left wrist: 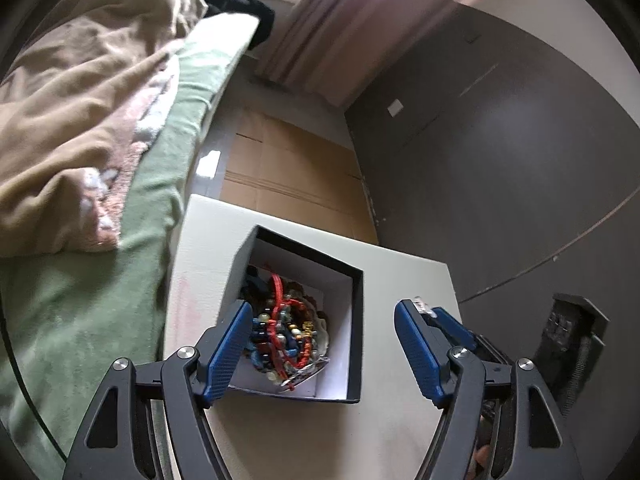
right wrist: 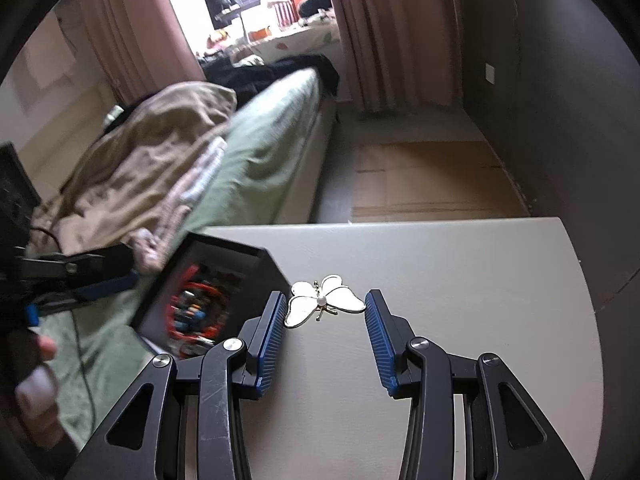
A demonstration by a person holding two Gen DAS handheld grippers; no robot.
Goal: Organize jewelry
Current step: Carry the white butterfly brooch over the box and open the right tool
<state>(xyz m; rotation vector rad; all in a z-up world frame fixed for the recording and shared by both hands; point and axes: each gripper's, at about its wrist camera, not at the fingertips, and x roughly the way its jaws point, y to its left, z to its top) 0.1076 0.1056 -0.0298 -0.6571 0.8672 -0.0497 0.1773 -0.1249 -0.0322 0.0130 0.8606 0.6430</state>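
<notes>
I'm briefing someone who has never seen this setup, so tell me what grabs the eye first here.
The white butterfly-shaped brooch with gold edging stands out most, held between the jaws of the right gripper above the pale tabletop. Next comes the open black box with white lining, heaped with a colourful tangle of beaded bracelets and red cords; the left gripper hangs wide open over it.

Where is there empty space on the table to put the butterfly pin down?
The white table is bare to the right of the butterfly brooch and out to its far edge. It is crowded on the left: the black box is packed with beaded bracelets, with the bed close behind.
</notes>
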